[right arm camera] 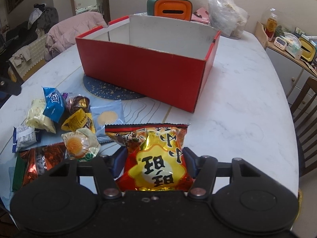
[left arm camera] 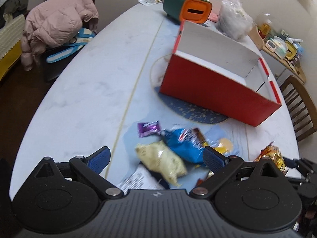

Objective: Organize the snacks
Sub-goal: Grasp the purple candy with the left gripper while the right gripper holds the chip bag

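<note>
- Right gripper, bottom centre of frame: clamped on red-and-yellow foil snack bag, pads pressing both sides.
- Left gripper: spread wide above pale yellow snack packet, lower centre.
- Red cardboard box: centre, beyond bag.

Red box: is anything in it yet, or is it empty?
Empty as far as shown. The red box stands open-topped, only bare white inner walls visible; its floor is hidden. The snacks lie on the table outside it.

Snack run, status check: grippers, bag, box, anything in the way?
Right gripper shut on red-yellow snack bag. Left gripper open over snack pile. Red box empty as far as visible, path looks clear.
</note>
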`<action>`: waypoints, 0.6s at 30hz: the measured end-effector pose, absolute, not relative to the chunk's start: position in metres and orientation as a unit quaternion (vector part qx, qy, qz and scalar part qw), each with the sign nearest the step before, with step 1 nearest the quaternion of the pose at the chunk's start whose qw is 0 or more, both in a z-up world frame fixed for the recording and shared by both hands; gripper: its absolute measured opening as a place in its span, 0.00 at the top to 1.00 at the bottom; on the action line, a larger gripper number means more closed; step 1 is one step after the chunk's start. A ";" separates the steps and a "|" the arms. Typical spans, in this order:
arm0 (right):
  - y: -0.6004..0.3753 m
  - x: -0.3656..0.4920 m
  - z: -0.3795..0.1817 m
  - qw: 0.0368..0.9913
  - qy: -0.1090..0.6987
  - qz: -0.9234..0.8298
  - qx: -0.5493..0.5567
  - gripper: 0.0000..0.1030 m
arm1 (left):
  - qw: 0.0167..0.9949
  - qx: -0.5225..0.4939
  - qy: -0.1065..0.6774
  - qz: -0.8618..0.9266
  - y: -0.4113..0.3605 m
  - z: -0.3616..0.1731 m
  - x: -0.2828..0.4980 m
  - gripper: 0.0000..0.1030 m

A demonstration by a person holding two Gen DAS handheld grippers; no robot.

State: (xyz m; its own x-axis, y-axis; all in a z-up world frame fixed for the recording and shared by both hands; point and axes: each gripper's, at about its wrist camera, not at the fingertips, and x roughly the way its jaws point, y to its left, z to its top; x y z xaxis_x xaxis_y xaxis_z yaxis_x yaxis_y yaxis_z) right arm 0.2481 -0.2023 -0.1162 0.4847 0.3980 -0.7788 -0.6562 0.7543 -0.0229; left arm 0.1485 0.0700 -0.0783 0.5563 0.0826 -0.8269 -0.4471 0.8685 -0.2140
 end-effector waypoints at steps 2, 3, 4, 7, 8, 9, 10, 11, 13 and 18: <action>-0.204 0.248 -0.115 0.849 0.400 0.310 -0.155 0.42 | 0.855 -0.211 0.446 0.160 0.075 -0.081 0.156 0.03; -0.204 0.248 -0.114 0.849 0.400 0.309 -0.152 0.42 | 0.850 -0.216 0.450 0.167 0.081 -0.083 0.161 0.03; -0.205 0.249 -0.114 0.849 0.401 0.308 -0.150 0.42 | 0.843 -0.228 0.455 0.177 0.090 -0.086 0.166 0.03; -0.204 0.250 -0.114 0.849 0.405 0.305 -0.146 0.42 | 0.808 -0.290 0.471 0.205 0.120 -0.102 0.183 0.04; -0.203 0.251 -0.114 0.849 0.407 0.303 -0.147 0.42 | 0.799 -0.309 0.472 0.209 0.127 -0.106 0.187 0.06; -0.201 0.252 -0.113 0.849 0.407 0.303 -0.147 0.42 | 0.792 -0.320 0.475 0.213 0.132 -0.110 0.191 0.06; -0.200 0.252 -0.113 0.850 0.405 0.302 -0.148 0.42 | 0.785 -0.325 0.480 0.219 0.135 -0.114 0.197 0.06; -0.198 0.254 -0.112 0.851 0.403 0.302 -0.149 0.42 | 0.779 -0.326 0.486 0.224 0.137 -0.119 0.202 0.06; -0.196 0.256 -0.111 0.852 0.402 0.301 -0.149 0.42 | 0.772 -0.322 0.498 0.230 0.136 -0.127 0.211 0.06; -0.194 0.260 -0.110 0.853 0.400 0.299 -0.155 0.42 | 0.760 -0.302 0.528 0.228 0.127 -0.143 0.230 0.22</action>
State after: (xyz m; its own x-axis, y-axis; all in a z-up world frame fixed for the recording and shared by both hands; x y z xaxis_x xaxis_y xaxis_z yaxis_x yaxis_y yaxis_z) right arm 0.2604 -0.1939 -0.1101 0.5020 0.3855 -0.7742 -0.6339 0.7729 -0.0261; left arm 0.2304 0.1267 -0.1430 0.3373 0.0280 -0.9410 -0.6664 0.7131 -0.2177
